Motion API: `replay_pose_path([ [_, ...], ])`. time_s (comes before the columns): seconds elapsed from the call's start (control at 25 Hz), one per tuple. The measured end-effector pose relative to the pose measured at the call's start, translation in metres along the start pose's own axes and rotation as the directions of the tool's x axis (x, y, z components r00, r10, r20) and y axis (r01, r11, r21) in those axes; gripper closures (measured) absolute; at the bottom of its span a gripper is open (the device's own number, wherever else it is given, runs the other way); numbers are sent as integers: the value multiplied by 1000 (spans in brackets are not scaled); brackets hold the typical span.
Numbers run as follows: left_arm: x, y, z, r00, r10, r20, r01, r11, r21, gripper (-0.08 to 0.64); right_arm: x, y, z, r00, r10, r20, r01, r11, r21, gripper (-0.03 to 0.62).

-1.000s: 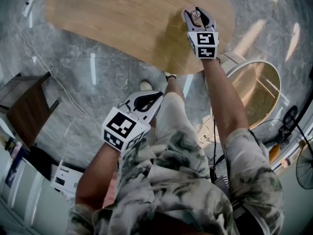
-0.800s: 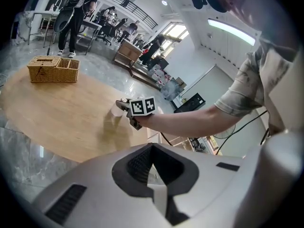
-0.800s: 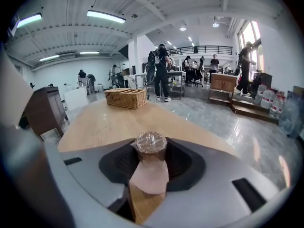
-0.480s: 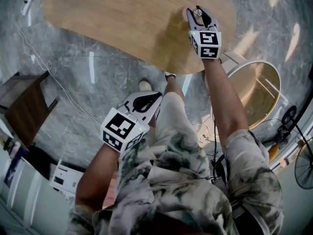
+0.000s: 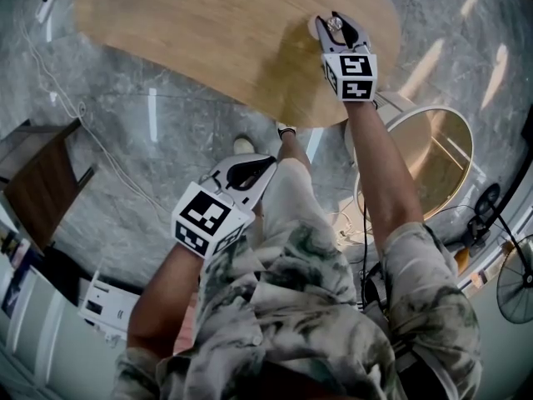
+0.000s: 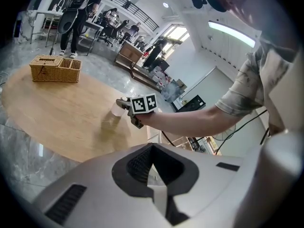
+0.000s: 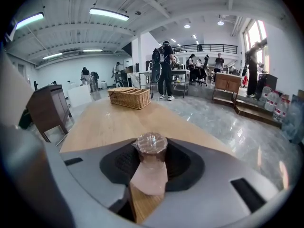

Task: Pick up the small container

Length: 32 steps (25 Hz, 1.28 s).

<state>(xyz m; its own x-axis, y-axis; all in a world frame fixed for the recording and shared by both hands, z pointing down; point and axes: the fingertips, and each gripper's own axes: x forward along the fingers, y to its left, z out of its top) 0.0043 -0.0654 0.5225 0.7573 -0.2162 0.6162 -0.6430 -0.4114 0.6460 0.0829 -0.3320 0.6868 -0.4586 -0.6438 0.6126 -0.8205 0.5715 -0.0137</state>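
Note:
The small container (image 5: pixel 334 27) is a clear cup with a brown filling and a film-wrapped top (image 7: pixel 150 144). It stands near the right end of the wooden table (image 5: pixel 208 32). My right gripper (image 5: pixel 331 20) reaches over the table edge. Its jaws have just been closing and now press on the container's sides, so it is shut on it (image 7: pixel 151 156). The left gripper view shows the same grip from the side, container (image 6: pixel 116 110) included. My left gripper (image 5: pixel 250 172) hangs off the table, above the person's lap, with its jaws together and nothing between them (image 6: pixel 153 163).
A wicker basket (image 7: pixel 129 98) sits at the table's far end. A round gold-topped side table (image 5: pixel 433 157) stands right of the arm. A dark wooden cabinet (image 5: pixel 42 182) is on the floor at left, a fan (image 5: pixel 512 282) at far right. People stand in the background.
The right gripper's jaws have narrowed onto the container and the gripper has shifted slightly along the table. The left gripper has stayed where it was.

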Motion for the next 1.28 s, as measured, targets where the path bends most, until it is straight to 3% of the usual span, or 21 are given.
replay_pose_path([
  [1.28, -29, -25, 24, 997, -6, 77, 4, 1000, 30, 538, -61, 43, 122, 989, 134, 61, -127, 985, -114, 443],
])
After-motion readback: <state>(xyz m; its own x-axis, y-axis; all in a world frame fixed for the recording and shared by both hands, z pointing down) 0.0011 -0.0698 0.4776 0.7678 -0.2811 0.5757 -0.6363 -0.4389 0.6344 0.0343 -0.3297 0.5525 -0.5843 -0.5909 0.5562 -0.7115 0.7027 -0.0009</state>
